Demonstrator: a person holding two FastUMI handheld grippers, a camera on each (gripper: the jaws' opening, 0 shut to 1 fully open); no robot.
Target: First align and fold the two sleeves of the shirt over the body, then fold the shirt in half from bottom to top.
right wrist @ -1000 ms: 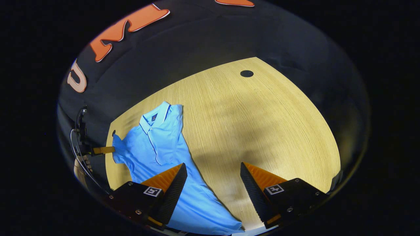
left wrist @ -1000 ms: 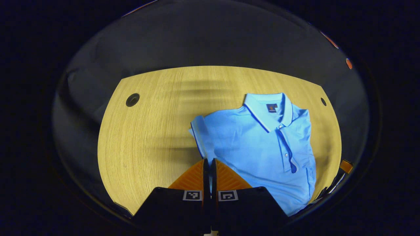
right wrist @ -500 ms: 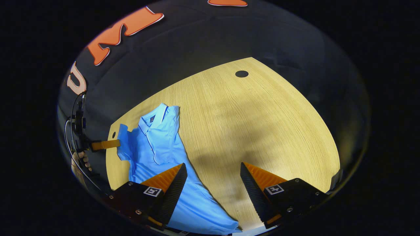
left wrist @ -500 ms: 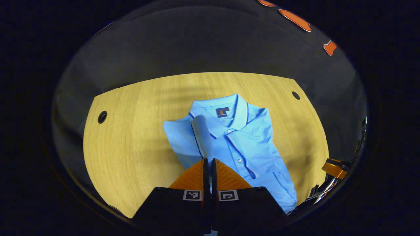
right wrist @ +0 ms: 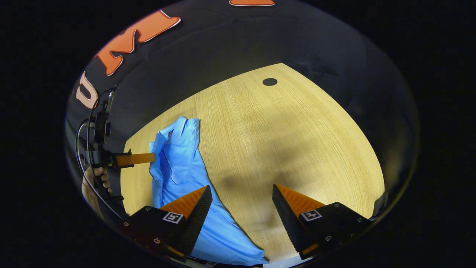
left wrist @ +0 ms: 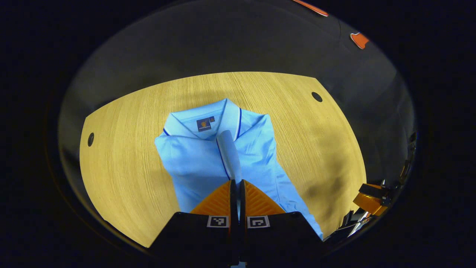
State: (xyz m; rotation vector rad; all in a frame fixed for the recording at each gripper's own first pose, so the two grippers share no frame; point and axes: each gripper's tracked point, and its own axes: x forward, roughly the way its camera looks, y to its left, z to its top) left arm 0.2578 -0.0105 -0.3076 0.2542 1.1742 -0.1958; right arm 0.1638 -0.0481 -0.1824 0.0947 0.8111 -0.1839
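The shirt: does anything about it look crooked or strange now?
Nothing is damaged. The shirt lies slightly askew on the table, and the left claw holds one sleeve over the chest, mid-fold.

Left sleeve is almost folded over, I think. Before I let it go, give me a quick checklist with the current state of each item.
1. Left gripper shut on the sleeve: ok, the fingers are closed with the cuff between them.
2. Sleeve carried over the shirt body: ok, it hangs above the chest, just below the collar.
3. Sleeve lying flat on the body: not ok, it is lifted.
4. Right sleeve already folded: cannot tell.
5. Right gripper clear of the fold: ok, it is open near the hem, holding nothing.
6. Shirt fully on the table: cannot tell, the hem is hidden behind the grippers.
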